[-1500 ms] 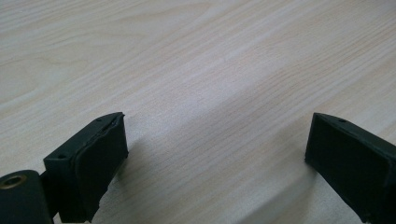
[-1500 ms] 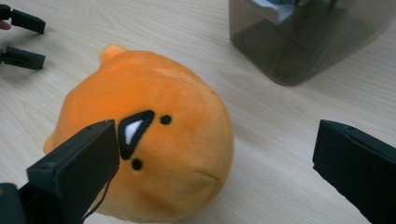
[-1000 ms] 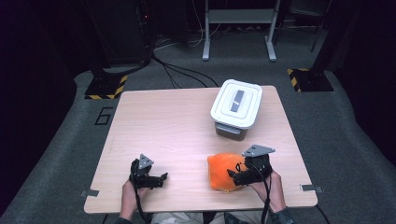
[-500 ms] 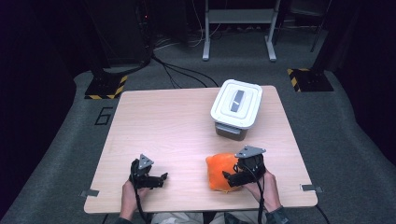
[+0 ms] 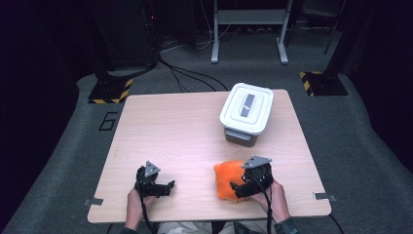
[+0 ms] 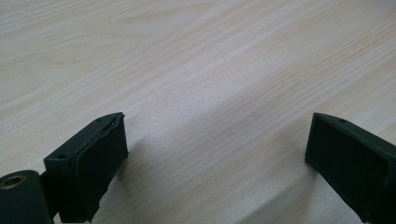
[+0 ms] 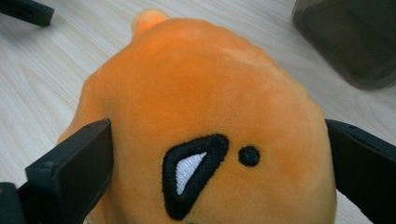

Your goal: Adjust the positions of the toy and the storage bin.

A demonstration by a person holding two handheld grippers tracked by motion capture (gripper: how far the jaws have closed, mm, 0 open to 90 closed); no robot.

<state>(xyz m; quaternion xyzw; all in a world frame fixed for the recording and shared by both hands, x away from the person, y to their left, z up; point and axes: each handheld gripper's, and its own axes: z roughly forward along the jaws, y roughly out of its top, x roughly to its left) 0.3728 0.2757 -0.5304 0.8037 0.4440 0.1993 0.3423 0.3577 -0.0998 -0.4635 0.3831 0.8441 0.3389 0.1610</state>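
Note:
An orange plush toy (image 5: 225, 176) with a black-and-white stitched eye (image 7: 191, 170) lies on the wooden table (image 5: 180, 131) near its front edge. My right gripper (image 5: 238, 188) is open, its jaws standing wide on either side of the toy (image 7: 205, 107) and touching its flanks without squeezing it. My left gripper (image 5: 167, 186) rests at the front left of the table, open, with bare wood between its jaws (image 6: 215, 154).
A grey bin with a white lid (image 5: 247, 108) stands at the back right of the table; its dark wall (image 7: 350, 42) lies just beyond the toy. The left gripper's jaw tip (image 7: 25, 11) shows far off in the right gripper view.
My right gripper has slid left, closer over the orange toy, so its jaws now straddle it. The left gripper has stayed put.

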